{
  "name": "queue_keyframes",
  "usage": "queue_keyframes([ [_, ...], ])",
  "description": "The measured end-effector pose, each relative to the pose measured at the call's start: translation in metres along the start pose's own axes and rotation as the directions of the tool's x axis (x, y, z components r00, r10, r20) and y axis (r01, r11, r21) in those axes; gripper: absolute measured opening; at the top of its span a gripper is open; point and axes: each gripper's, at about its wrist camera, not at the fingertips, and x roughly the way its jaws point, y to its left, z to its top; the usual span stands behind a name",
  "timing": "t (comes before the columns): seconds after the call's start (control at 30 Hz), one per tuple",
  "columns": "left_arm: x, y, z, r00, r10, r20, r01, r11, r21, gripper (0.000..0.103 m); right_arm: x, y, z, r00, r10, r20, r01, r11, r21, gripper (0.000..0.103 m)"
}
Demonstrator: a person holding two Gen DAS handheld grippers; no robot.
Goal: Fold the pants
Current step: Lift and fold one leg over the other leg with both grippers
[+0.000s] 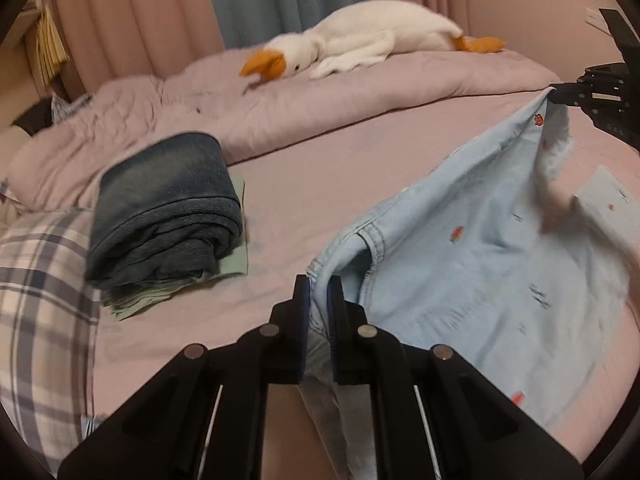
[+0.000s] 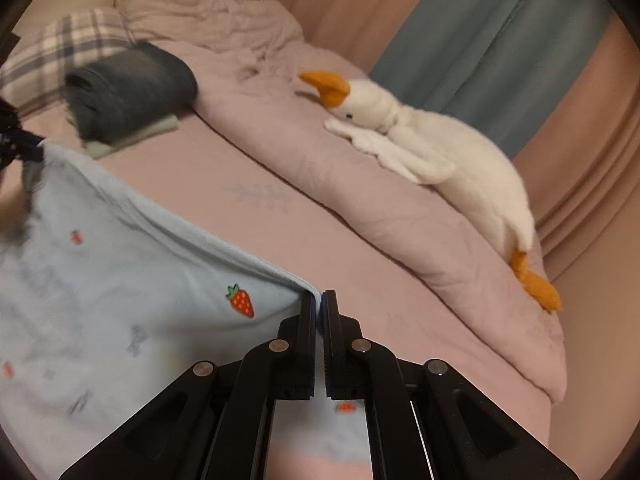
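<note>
Bed (image 1: 340, 184) pink; pants (image 1: 460, 248) lifted over its near edge, light, limp, sagging between us. We grip waistband corners: left gripper (image 1: 319, 284) jaws clenched on hem, right gripper (image 2: 322, 300) jaws clenched on opposite corner.

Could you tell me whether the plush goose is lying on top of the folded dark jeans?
No, the plush goose lies on the pink duvet farther back, well apart from the folded dark jeans.
</note>
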Motion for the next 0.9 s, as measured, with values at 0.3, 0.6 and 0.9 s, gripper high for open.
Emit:
queue_keyframes([
  [0.3, -0.050, -0.035, -0.055, 0.996, 0.032, 0.080, -0.034, 0.999, 0.019, 0.008, -0.075, 0.017, -0.062, 0.999, -0.012, 0.052, 0.013, 1.000, -0.020, 0.002],
  [0.6, -0.042, -0.061, -0.136, 1.000, -0.001, -0.026, 0.000, 0.998, -0.055, 0.007, -0.114, 0.071, -0.134, 0.996, 0.080, 0.026, -0.079, 0.995, -0.054, 0.003],
  [0.9, -0.026, -0.077, -0.152, 0.997, 0.012, -0.075, -0.015, 0.999, -0.037, 0.007, -0.080, 0.107, -0.177, 0.987, 0.122, -0.106, -0.123, 0.992, -0.008, 0.003],
])
